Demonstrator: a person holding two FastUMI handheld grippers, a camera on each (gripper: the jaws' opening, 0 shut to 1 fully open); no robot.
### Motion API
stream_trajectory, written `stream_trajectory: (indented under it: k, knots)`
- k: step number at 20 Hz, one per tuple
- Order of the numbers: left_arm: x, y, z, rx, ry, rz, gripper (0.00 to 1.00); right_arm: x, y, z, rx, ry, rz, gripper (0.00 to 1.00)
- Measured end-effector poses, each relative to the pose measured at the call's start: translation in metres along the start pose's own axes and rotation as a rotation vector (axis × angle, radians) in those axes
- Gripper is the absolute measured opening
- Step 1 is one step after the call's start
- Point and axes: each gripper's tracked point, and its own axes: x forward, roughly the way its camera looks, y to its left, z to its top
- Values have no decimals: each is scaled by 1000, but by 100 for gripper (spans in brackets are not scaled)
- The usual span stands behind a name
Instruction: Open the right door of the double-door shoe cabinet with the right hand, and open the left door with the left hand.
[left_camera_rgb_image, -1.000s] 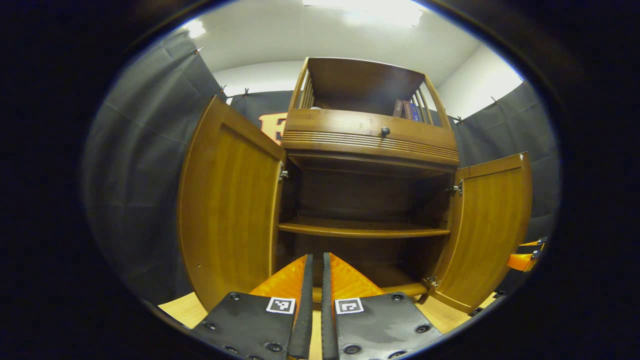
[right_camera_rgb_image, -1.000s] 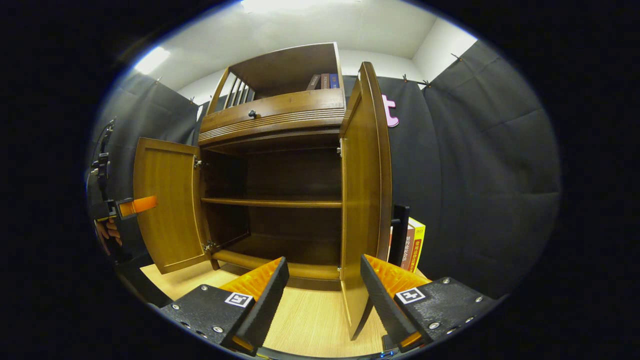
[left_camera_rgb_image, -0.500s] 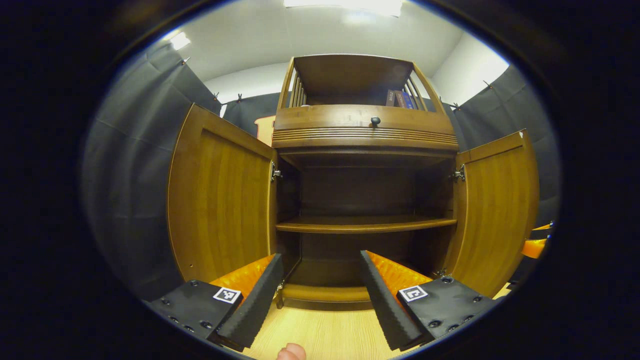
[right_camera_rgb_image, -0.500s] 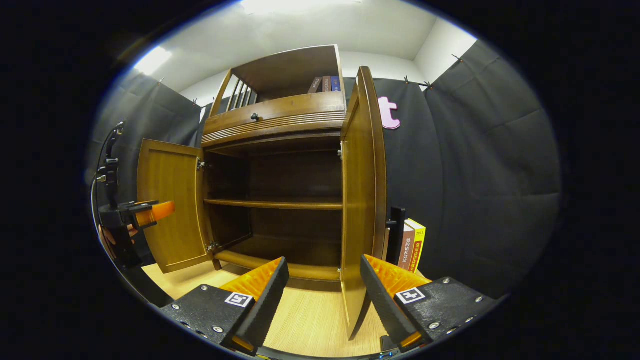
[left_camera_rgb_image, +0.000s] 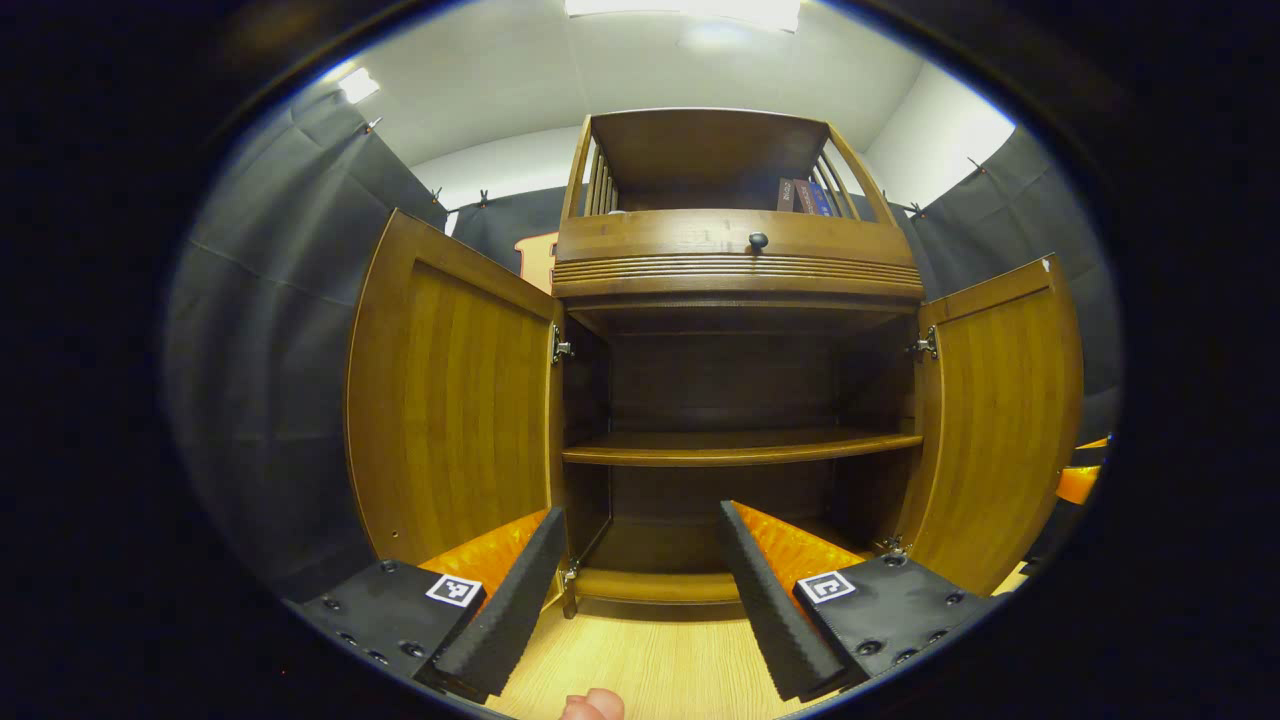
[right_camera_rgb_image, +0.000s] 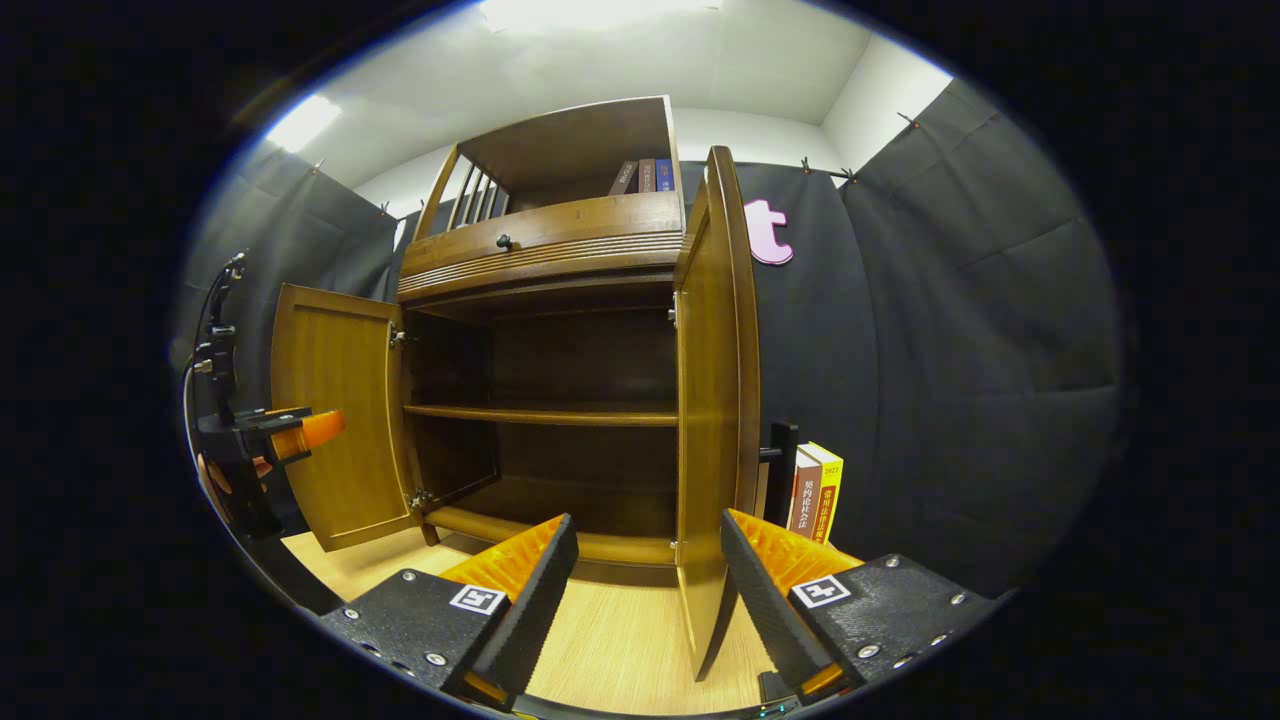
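Black cloth behind, shoe cabinet (left_camera_rgb_image: 735, 280) dead ahead with both doors swung wide. Your left gripper (left_camera_rgb_image: 640, 600) and right gripper (right_camera_rgb_image: 650, 600) gape open, holding nothing; right door (right_camera_rgb_image: 710, 400) stands edge-on just past your right one

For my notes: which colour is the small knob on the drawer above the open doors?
The knob is dark, nearly black, against the brown wooden drawer. The left gripper view shows it best.

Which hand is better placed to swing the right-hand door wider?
Right, probably. The right tool is open, with the right door edge showing between its fingers; the left tool, also open, faces the shelf.
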Motion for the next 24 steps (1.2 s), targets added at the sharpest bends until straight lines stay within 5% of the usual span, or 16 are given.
stream_trajectory:
  k: [3,6,7,8,9,12,15,16,18,20,24]
  knots:
    - [0,3,-3,-8,8,4,99,0,1,-1,1,3,-1,95]
    - [-1,7,-6,1,13,15,99,1,2,-1,-2,4,1,89]
    - [-1,7,-6,2,13,15,98,1,3,-1,-2,4,2,95]
    - [-1,7,-6,-1,12,14,99,2,4,0,-1,4,2,82]
    - [-1,8,-6,-3,11,14,99,1,4,-1,0,4,2,82]
    - [0,10,-10,-6,19,18,98,1,5,-3,-1,9,0,95]
    - [1,11,-12,-9,24,16,99,-1,4,-5,-8,16,-7,95]
    - [0,11,-12,-11,25,16,99,-1,5,-5,-3,16,-6,82]
    - [0,12,-13,-16,28,18,99,-2,7,-4,0,14,-7,82]
    - [-1,13,-13,-18,26,19,99,-3,9,-6,-5,15,-4,95]
    - [-4,14,-16,-11,33,24,99,-5,14,-8,-3,21,4,95]
